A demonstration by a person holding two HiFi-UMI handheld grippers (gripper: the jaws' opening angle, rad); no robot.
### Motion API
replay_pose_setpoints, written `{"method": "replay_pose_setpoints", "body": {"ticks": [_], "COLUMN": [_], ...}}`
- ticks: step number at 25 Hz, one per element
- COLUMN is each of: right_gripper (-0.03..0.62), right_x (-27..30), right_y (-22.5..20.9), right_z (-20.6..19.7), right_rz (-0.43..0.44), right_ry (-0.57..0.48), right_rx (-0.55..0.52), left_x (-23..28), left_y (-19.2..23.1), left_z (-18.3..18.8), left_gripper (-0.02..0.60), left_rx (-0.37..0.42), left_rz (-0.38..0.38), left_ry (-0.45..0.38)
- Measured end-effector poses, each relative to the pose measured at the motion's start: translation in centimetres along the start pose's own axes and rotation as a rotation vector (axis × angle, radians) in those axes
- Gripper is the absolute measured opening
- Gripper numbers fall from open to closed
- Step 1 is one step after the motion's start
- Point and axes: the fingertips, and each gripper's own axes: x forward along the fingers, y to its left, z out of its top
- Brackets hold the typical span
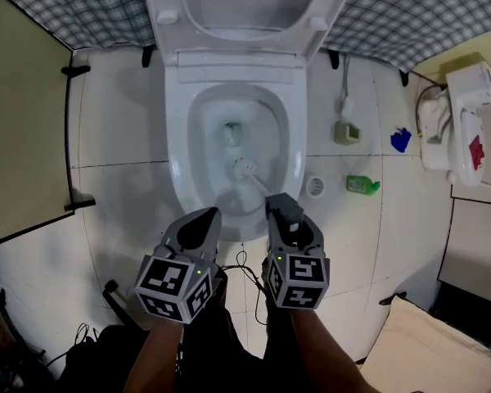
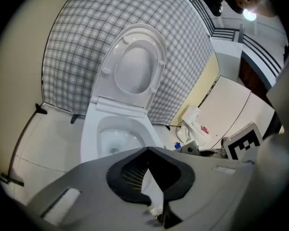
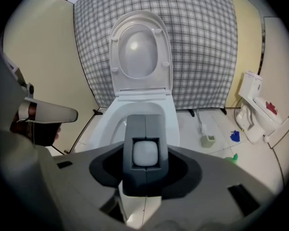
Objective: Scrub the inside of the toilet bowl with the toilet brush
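Note:
A white toilet (image 1: 180, 166) stands with its lid (image 1: 245, 6) raised, and the bowl shows water at the bottom. The toilet brush head (image 1: 244, 169) is inside the bowl near the front wall. Its handle slopes back to my right gripper (image 1: 283, 207), which is shut on it. In the right gripper view a grey block with a white end, the brush handle (image 3: 145, 153), fills the space between the jaws. My left gripper (image 1: 203, 219) hovers over the bowl's front rim, shut with nothing in it. Its tips (image 2: 147, 150) meet in front of the bowl (image 2: 116, 137).
On the tiled floor to the right lie a green bottle (image 1: 362, 185), a blue object (image 1: 401, 140), a grey-green brush holder (image 1: 347, 132) and a white unit (image 1: 462, 121). A beige partition (image 1: 24, 113) stands on the left. Cables (image 1: 245, 268) trail beneath the grippers.

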Motion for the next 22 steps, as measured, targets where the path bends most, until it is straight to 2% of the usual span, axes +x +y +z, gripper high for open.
{"method": "replay_pose_setpoints", "body": {"ticks": [6,11,16,22], "right_gripper": [0.199,0.199,0.199,0.198], "right_x": [1.0,3.0,5.5,7.9], "right_y": [3.3,6.3,6.9,7.4], "right_z": [-0.8,0.3,2.9,7.8], "right_rz": [0.063,0.121,0.140,0.143], "right_ry": [0.032,0.035,-0.007,-0.096], "right_rx": [-0.017,-0.045,-0.048,-0.073], "left_x": [-0.7,-1.1,-0.8,-0.4], "left_y": [1.0,1.6,2.2,3.0], "left_z": [-0.2,-0.3,-0.3,-0.3], "left_gripper": [-0.012,-0.012,-0.012,-0.012], "left_rx": [-0.007,-0.015,-0.023,-0.026], "left_rz": [0.015,0.024,0.027,0.030], "left_ry": [-0.003,-0.006,-0.005,0.006]}}
